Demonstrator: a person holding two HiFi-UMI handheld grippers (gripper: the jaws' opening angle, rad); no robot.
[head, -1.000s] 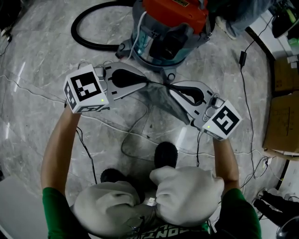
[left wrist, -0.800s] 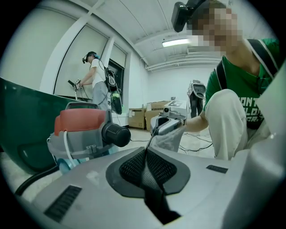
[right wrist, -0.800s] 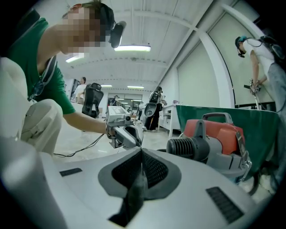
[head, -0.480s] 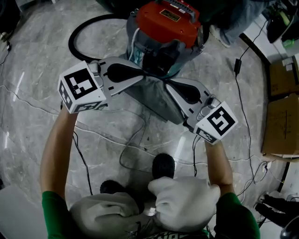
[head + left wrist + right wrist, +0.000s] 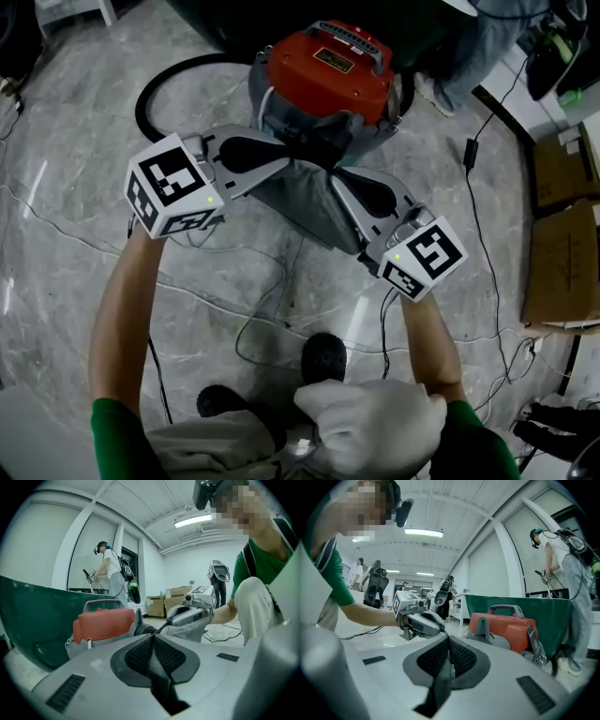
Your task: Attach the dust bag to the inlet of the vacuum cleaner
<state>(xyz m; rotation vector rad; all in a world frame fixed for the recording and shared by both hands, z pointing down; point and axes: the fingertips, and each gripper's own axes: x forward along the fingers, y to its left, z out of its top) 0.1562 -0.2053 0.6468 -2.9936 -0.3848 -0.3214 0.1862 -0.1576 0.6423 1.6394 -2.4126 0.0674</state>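
Left gripper point(image 5: 296, 161) and right gripper point(image 5: 335, 178) each clamped shut on a top corner of the dust bag point(image 5: 302, 211), holding it taut just before the vacuum cleaner point(image 5: 328, 70) on the floor point(image 5: 84, 131) (presumably to present its mouth squarely to the inlet).

One vacuum cleaner point(image 5: 328, 67), one dust bag point(image 5: 302, 202), one hose point(image 5: 148, 86), two cardboard boxes point(image 5: 562, 267), two grippers: left hand-held gripper point(image 5: 292, 157), right hand-held gripper point(image 5: 339, 180).
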